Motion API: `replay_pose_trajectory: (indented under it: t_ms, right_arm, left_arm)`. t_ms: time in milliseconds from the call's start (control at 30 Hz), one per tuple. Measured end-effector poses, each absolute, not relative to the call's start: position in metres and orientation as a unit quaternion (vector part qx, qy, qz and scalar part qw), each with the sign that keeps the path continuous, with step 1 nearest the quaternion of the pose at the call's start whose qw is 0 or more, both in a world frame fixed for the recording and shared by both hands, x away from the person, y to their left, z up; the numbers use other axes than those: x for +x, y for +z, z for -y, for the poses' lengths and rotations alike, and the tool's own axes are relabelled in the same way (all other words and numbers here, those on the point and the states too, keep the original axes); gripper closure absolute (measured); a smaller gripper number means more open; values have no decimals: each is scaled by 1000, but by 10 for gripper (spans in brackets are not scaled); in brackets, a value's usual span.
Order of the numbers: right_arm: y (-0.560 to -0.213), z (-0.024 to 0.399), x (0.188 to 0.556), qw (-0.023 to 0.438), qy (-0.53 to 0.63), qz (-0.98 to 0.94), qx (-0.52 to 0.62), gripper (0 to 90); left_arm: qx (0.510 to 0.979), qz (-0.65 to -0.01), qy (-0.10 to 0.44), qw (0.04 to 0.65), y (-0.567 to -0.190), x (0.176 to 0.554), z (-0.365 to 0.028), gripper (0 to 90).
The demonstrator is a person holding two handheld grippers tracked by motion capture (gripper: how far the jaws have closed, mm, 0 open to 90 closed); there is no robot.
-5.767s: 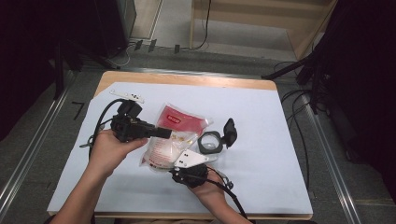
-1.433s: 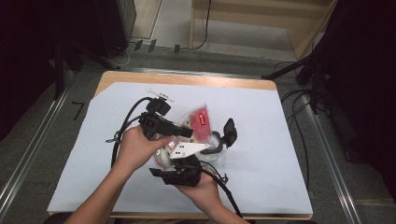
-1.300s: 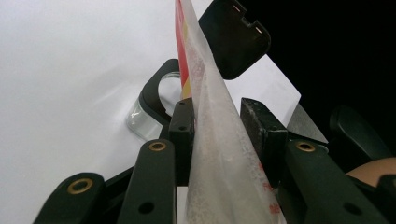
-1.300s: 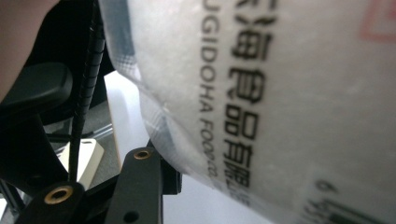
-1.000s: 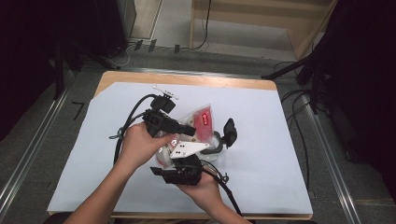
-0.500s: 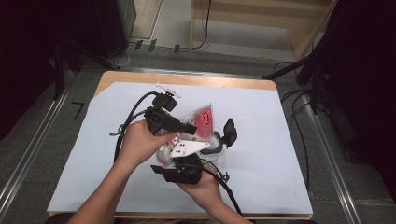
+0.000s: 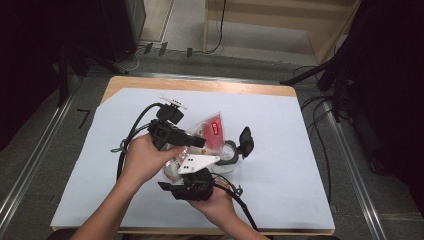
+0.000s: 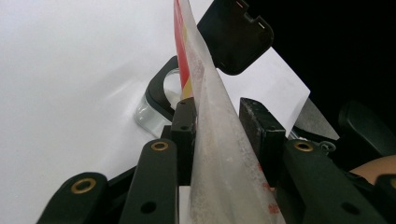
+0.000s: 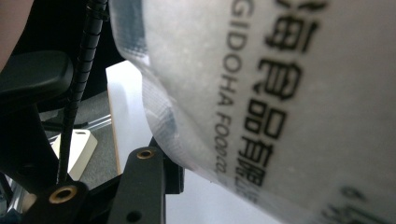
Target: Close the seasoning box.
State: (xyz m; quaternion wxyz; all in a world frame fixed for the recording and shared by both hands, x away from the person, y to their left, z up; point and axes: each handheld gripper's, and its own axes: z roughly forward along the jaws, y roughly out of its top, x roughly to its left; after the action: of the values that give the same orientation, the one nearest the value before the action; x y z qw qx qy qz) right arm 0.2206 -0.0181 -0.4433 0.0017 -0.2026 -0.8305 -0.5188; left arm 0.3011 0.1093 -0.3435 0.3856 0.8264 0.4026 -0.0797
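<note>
Translucent food pouch [image 7: 212,132] with red label at frame centre, left gripper [image 7: 192,141] clamped on its edge, right gripper [image 7: 200,167] grasping its lower end, clear lidded jar [image 7: 232,152] just beside, white table [image 7: 280,130].

Clear food pouch held upright beside an open jar

The frosted plastic pouch [image 7: 212,131], with a red label and black print, stands on edge, tilted, just left of the clear jar [image 7: 231,152], whose black hinged lid [image 7: 246,140] stands flipped open
</note>
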Motion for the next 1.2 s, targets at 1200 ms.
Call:
replay_pose_trajectory:
  t_ms: [1200]
  right_arm:
    - [-444,16,222,4,-515,832,-205,627]
  left_arm:
    - [826,-399,-75,392,-345,302,-108,671]
